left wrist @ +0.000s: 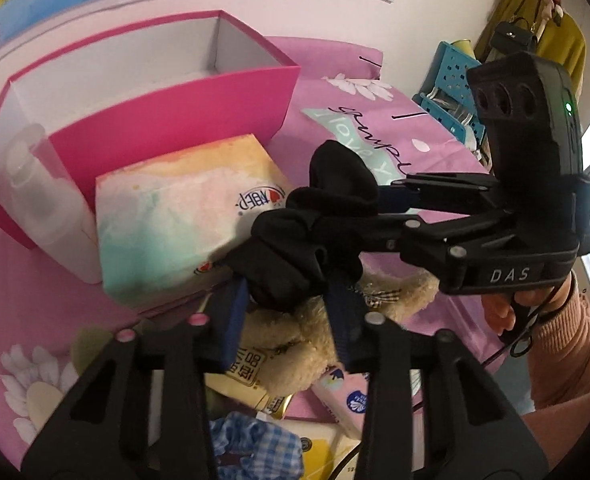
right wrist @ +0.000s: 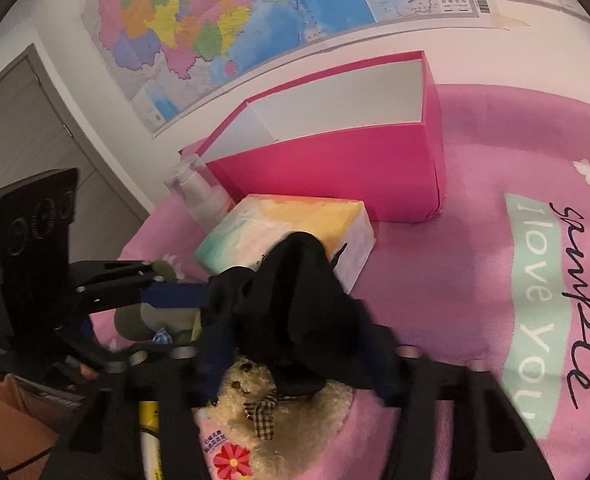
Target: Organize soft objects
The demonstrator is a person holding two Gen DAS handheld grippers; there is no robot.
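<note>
Black cloth [left wrist: 295, 236], a soft crumpled garment, hung between the two grippers above a pink printed bedspread [left wrist: 427, 148]. The left gripper [left wrist: 291, 308] had its blue-padded jaws pinching the cloth's lower folds, and the right gripper [left wrist: 375, 200] reached in from the side, its jaws clamped on the upper bunch. Under the cloth lay a cream teddy bear [left wrist: 295, 344] with a checked bow, resting among packets and a blue gingham fabric [left wrist: 255, 440]. Just behind stood a pastel tissue pack [left wrist: 175, 216], then an open pink box [left wrist: 167, 120] with white inner walls and a clear spray bottle [left wrist: 31, 176] beside it. The left wrist view alone showed a hand in a peach sleeve [left wrist: 567, 344] on the right gripper's handle, a blue crate and hanging yellow clothes. The right wrist view alone showed a wall map [right wrist: 231, 20], a grey door and the bear's face.
</note>
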